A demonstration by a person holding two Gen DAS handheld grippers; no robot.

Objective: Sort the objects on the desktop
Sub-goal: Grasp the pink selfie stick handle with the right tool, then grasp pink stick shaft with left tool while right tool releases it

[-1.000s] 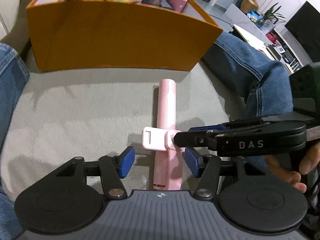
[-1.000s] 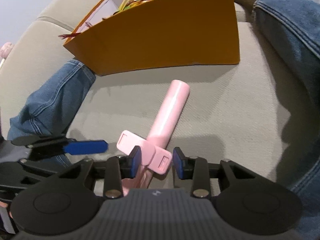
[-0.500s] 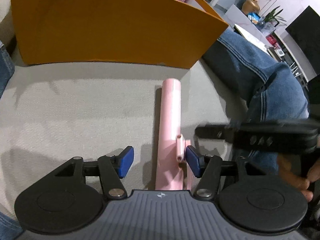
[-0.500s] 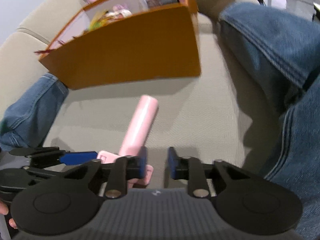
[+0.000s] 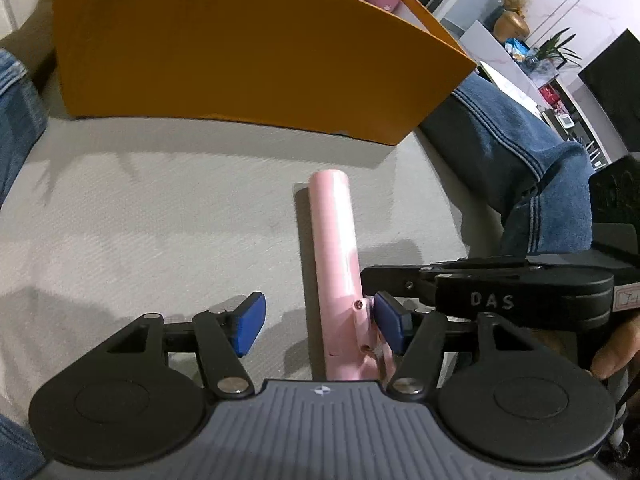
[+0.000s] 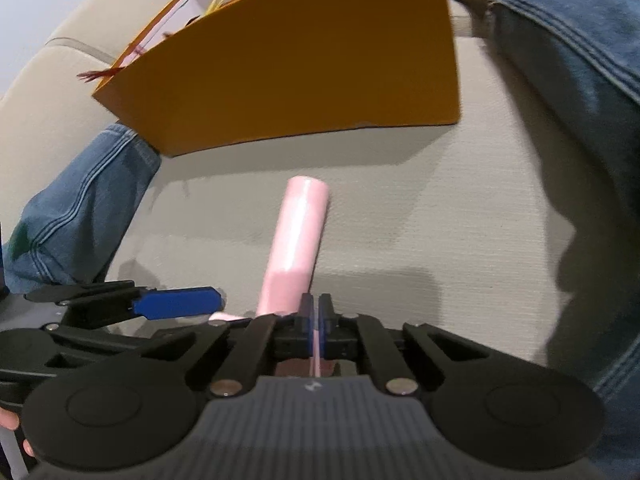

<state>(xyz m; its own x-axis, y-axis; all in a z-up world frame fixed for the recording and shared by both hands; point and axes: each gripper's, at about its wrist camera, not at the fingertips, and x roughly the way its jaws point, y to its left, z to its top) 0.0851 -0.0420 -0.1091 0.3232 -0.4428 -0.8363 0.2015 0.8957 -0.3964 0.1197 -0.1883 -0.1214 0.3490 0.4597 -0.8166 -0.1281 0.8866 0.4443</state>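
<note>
A pink selfie stick [image 5: 335, 248] lies on the grey cushion [image 5: 140, 216], its round end pointing at the orange box [image 5: 240, 56]. It also shows in the right wrist view [image 6: 294, 244]. My left gripper [image 5: 318, 322] is open around its lower end, with the stick's pink clamp against the right blue pad [image 5: 390, 322]. My right gripper [image 6: 316, 322] is shut on a thin pink part of the stick's clamp. The right gripper's black body [image 5: 520, 292] reaches in from the right in the left wrist view.
The orange box [image 6: 304, 64] stands just beyond the stick and holds several small items. Jeans-clad legs [image 5: 520, 168] lie on the right and left [image 6: 80, 208] of the cushion. A room with a shelf and plant [image 5: 556, 52] is behind.
My right gripper has closed from open around the clamp to shut on its thin pink part. The clamp has folded in against the stick. The left gripper stays open.
</note>
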